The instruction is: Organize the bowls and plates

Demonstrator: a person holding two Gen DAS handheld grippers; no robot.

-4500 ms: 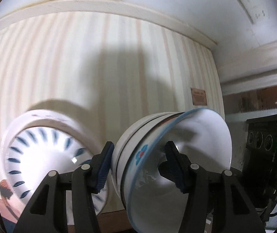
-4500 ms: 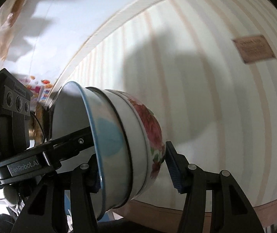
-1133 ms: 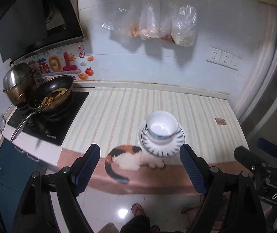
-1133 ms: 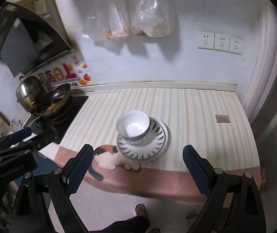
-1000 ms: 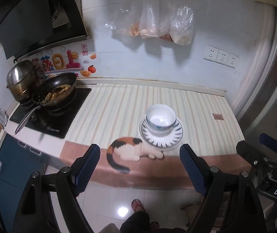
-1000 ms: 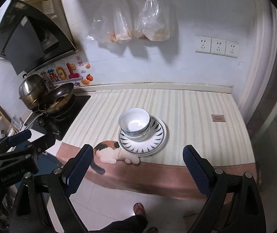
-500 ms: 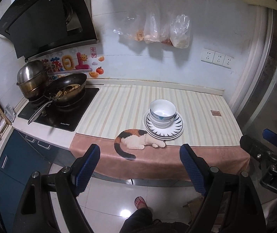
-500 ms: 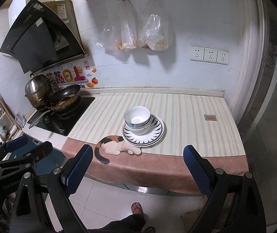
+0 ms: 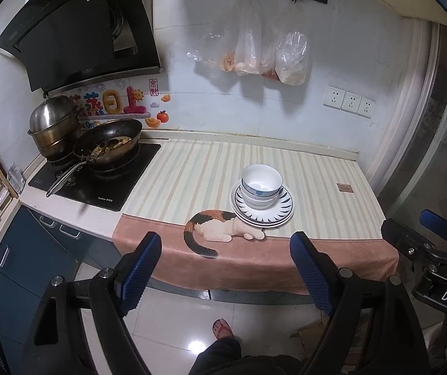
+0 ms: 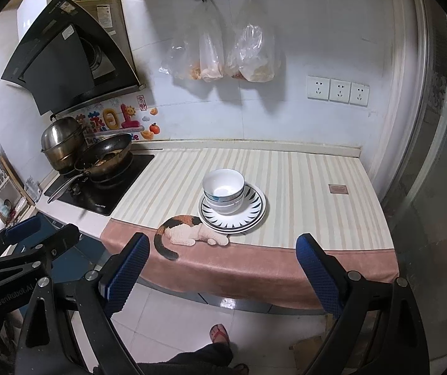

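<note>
Both grippers, left gripper (image 9: 225,268) and right gripper (image 10: 223,270), are backing off wide open and empty; bowls (image 9: 261,185) are sitting nested on plates (image 9: 281,211) on the counter (image 9: 192,175), so stacking looks done.

Left black two-finger gripper with blue ribbed pads (image 9: 225,265) hangs in the air, jaws spread wide, nothing between them. Right black two-finger gripper with blue ribbed pads (image 10: 221,270) matches it, fingers splayed wide and empty. Each shows at the edge of the other's view, side by side.
</note>
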